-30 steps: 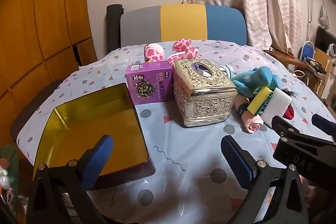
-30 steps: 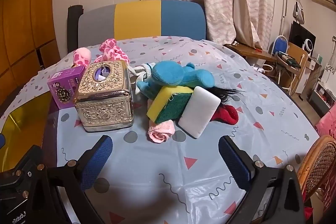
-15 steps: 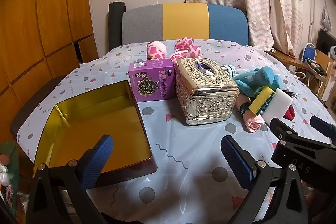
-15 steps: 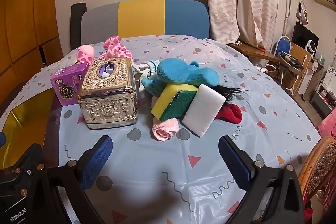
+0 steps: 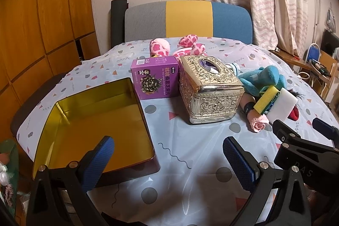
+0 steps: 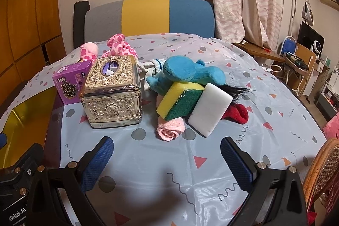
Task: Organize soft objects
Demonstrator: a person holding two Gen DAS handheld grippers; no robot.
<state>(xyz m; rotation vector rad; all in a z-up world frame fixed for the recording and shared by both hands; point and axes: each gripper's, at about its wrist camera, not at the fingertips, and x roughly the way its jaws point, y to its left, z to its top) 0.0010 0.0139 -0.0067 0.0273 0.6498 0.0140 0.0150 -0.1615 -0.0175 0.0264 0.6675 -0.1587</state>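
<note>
A pile of soft things lies right of centre: a blue plush toy (image 6: 190, 72), a yellow-green sponge (image 6: 180, 102), a white foam block (image 6: 209, 109), a rolled pink towel (image 6: 170, 129), a red sock (image 6: 237, 113) and a white sock (image 6: 154, 66). A pink spotted plush (image 5: 188, 46) lies at the far side. An open gold tin (image 5: 93, 126) sits at the left. My left gripper (image 5: 167, 160) is open near the tin's front corner. My right gripper (image 6: 166, 162) is open, short of the pile, holding nothing.
An ornate metal tissue box (image 6: 113, 91) and a purple carton (image 5: 155, 78) stand mid-table on the patterned tablecloth (image 6: 159, 173). A tricolour chair back (image 5: 188, 20) rises behind. A wicker chair (image 6: 326, 173) is at the right edge, with shelves and clutter beyond.
Both grippers have drifted slightly, so the table objects sit a little differently in view. Both stay open and nothing on the table has moved.
</note>
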